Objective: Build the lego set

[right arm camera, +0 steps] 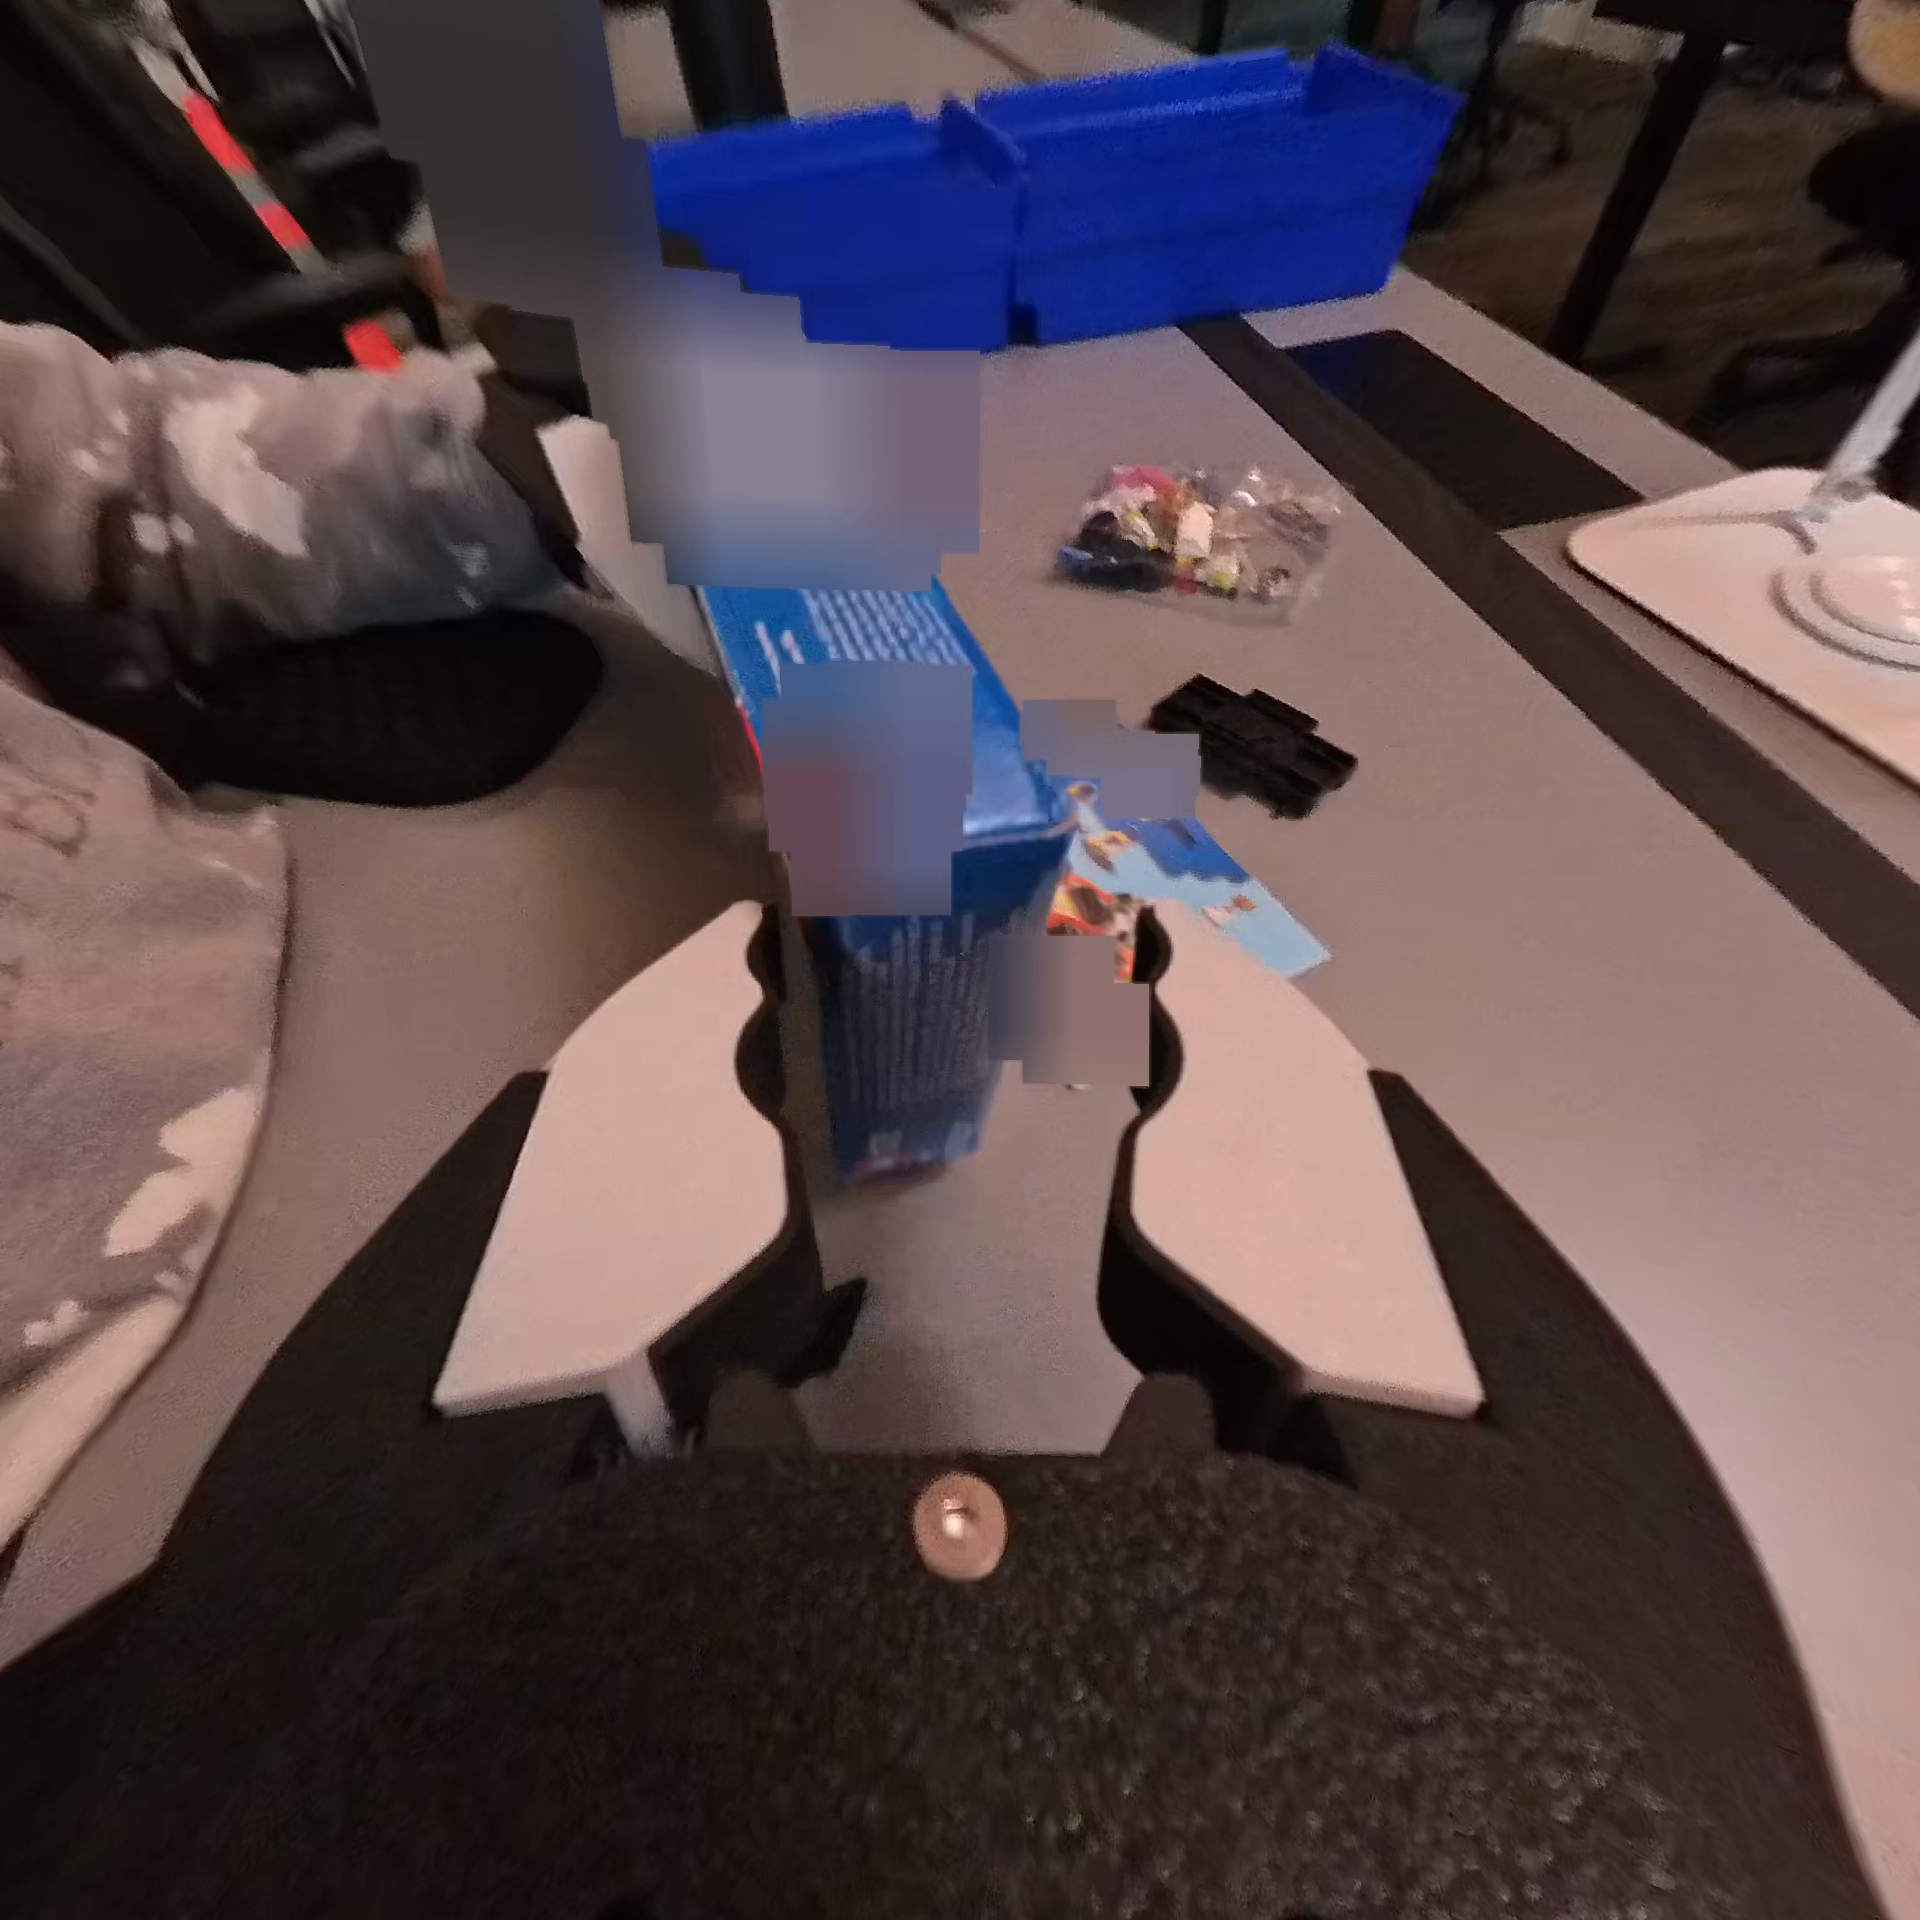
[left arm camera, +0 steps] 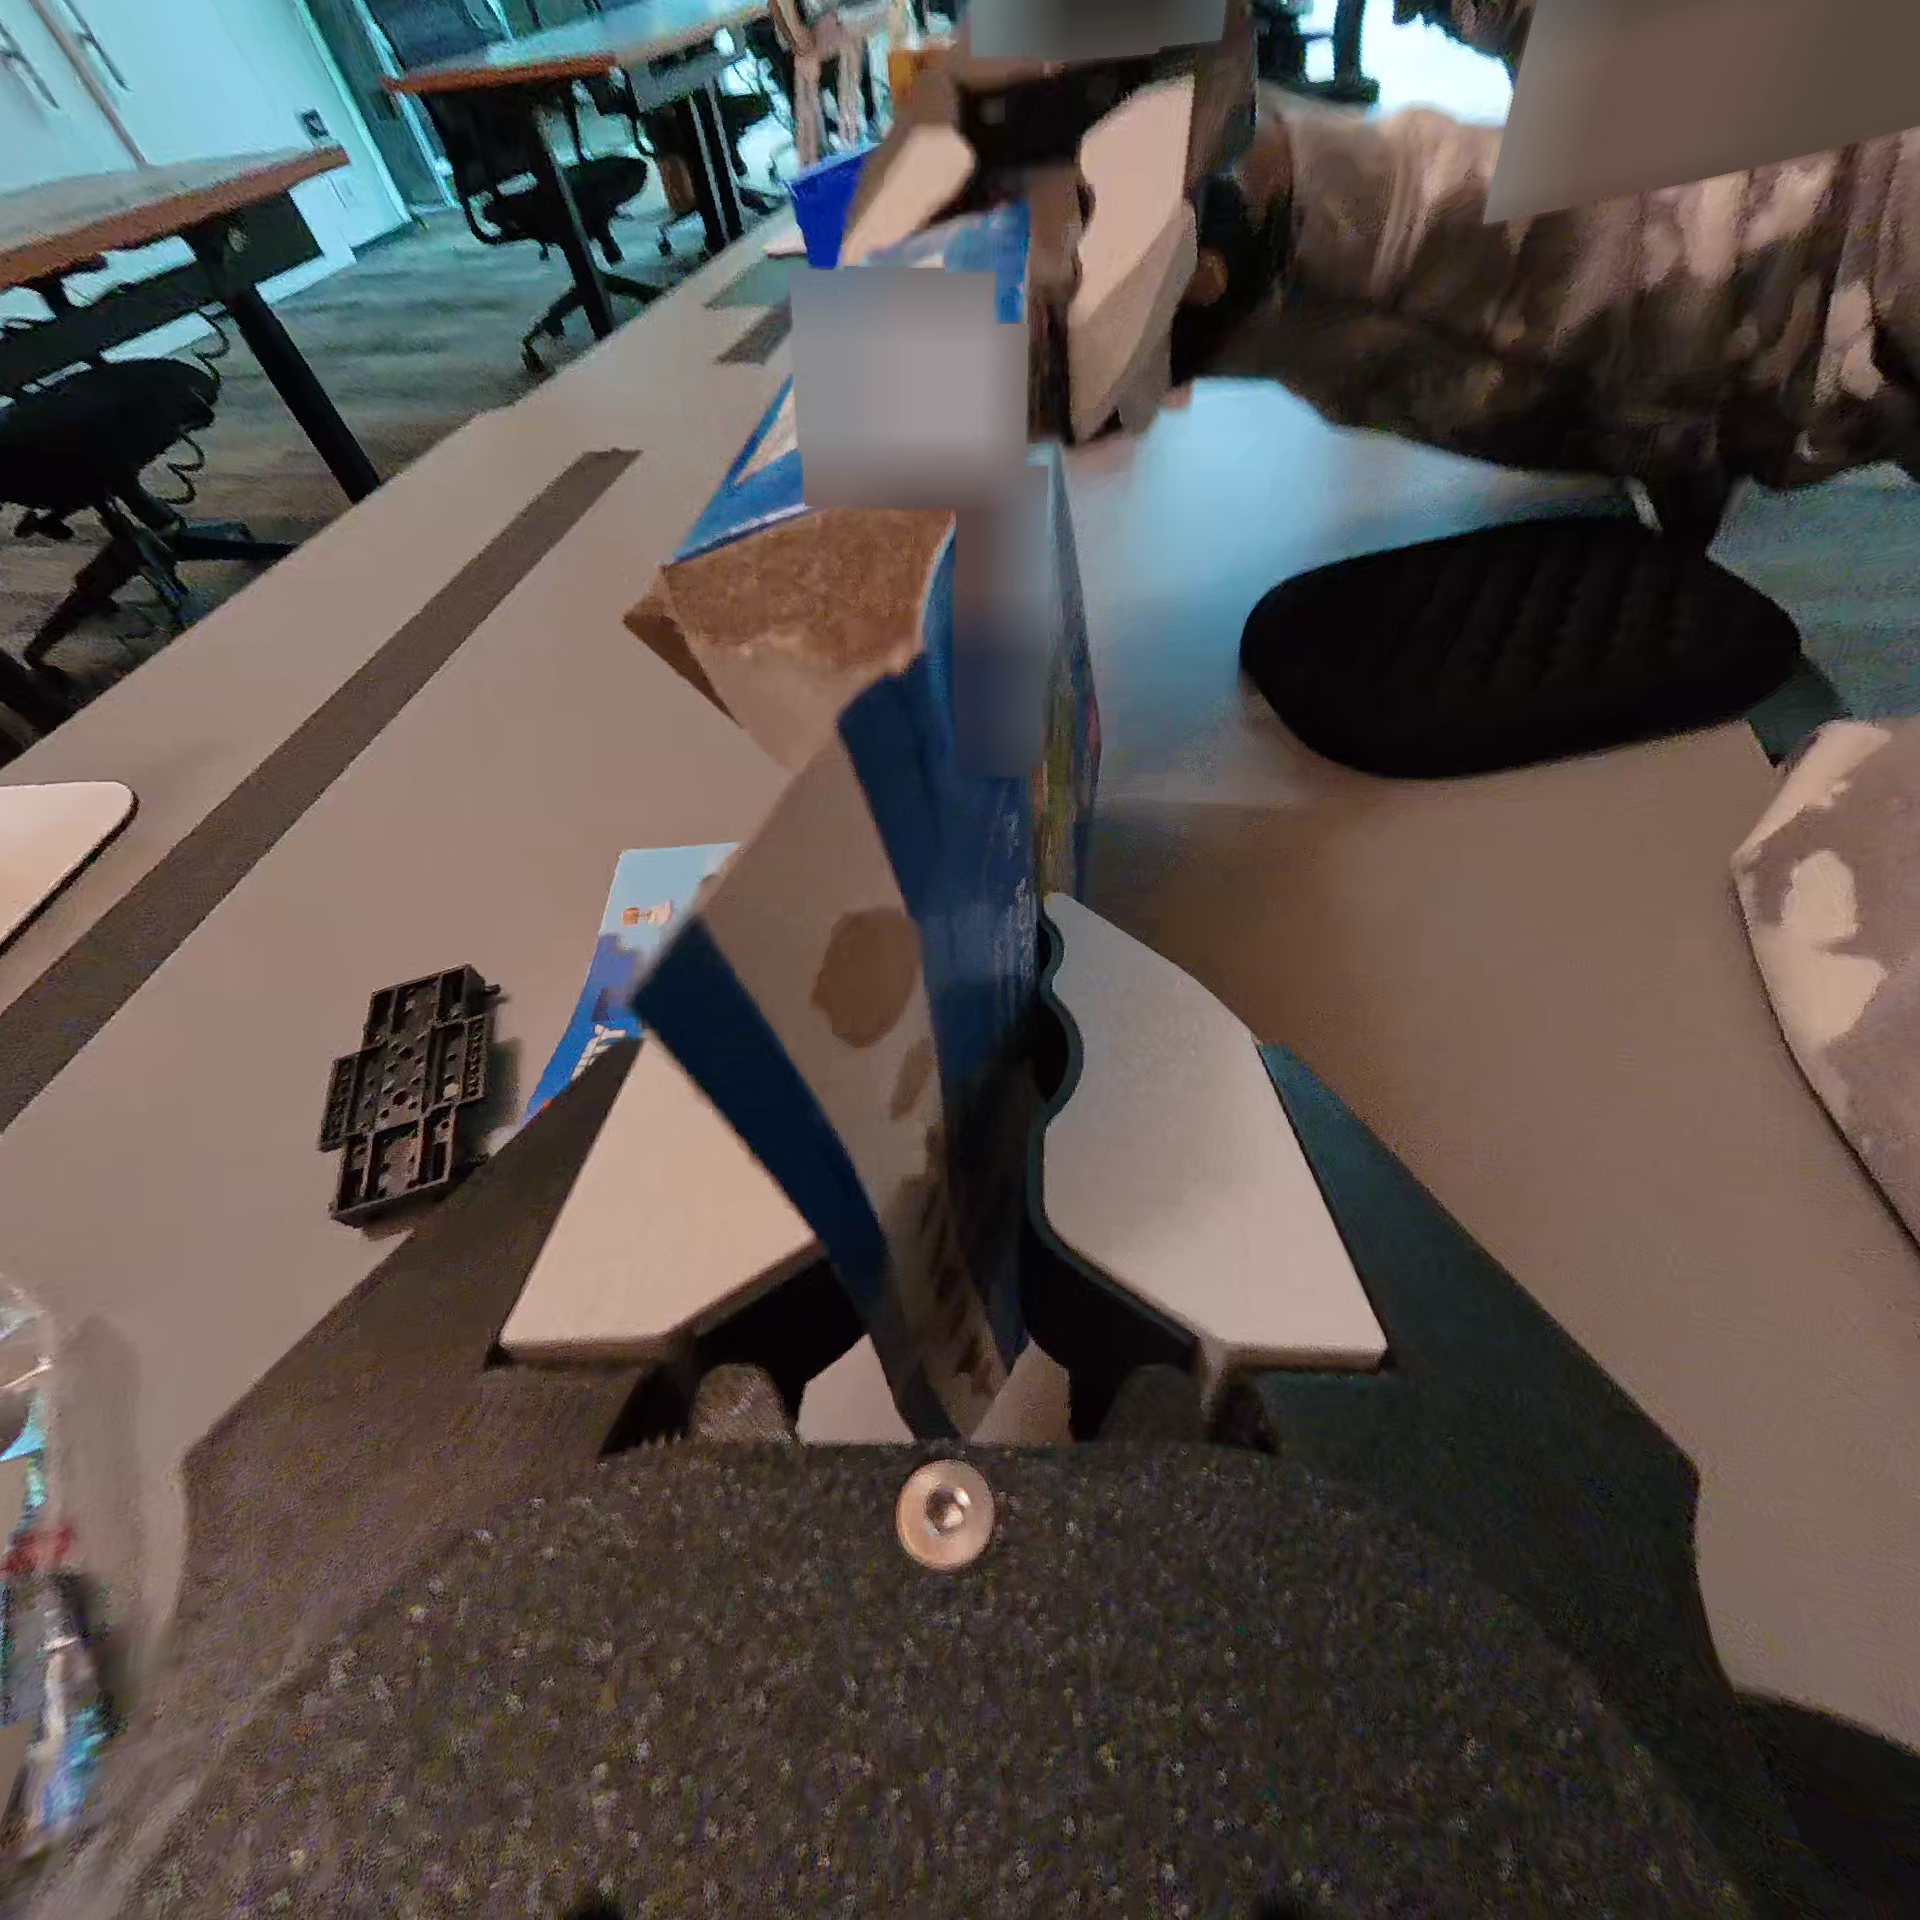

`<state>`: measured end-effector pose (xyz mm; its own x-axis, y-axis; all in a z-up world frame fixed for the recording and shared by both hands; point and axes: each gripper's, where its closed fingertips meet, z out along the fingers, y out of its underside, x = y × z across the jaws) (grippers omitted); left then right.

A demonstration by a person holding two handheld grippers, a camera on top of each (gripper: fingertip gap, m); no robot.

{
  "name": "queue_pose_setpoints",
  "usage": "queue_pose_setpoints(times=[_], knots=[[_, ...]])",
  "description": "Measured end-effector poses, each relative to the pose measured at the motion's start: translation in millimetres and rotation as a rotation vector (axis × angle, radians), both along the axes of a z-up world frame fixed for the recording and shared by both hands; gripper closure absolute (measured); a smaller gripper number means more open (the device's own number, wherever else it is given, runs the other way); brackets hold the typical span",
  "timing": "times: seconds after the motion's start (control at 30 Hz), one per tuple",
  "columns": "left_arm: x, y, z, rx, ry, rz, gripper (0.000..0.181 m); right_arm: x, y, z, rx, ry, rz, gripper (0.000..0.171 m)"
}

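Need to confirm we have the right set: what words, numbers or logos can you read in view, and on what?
No text can be quoted here.
Box: rows of fine white print on its blue side, too blurred to read.
Booklet: coloured pictures; any writing is too small to read.
Bag: no print can be made out.
Black plate: no marking visible.

Box faces: partly under mosaic patches in both views.
Plastic bag: cut by left edge, blurred, contents unreadable.
Bag of pieces: pieces too small to tell.
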<state>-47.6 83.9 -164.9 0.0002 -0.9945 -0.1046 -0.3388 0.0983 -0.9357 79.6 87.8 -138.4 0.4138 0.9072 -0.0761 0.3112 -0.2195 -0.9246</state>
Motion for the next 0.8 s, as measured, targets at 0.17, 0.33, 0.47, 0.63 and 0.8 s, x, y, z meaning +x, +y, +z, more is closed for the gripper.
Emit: queue_pose_setpoints(times=[0.17,0.33,0.47,0.63,0.8], knots=[[-3.3,5.1,15.0,0.054,0.150,-0.094,0.153,-1.5,-7.0,21.5,0.096,-0.327,0.036,0.093],[9.2,1.3,31.5,0.114,0.306,-0.219,0.149,-26.3,-8.5,-2.1,0.135,-0.569,0.095,0.088],[13.9,0.8,48.4,0.130,0.366,-0.254,0.138,-36.0,-10.3,-15.6,0.111,-0.488,0.122,0.119],[-3.7,36.2,97.0,0.111,0.095,-0.046,0.129,-12.0,-4.4,-12.0,-0.020,-0.069,0.022,0.122],[-2.9,45.8,68.9,-0.208,-0.115,0.068,0.117,13.1,0.7,11.3,-0.052,0.400,-0.094,0.123]])
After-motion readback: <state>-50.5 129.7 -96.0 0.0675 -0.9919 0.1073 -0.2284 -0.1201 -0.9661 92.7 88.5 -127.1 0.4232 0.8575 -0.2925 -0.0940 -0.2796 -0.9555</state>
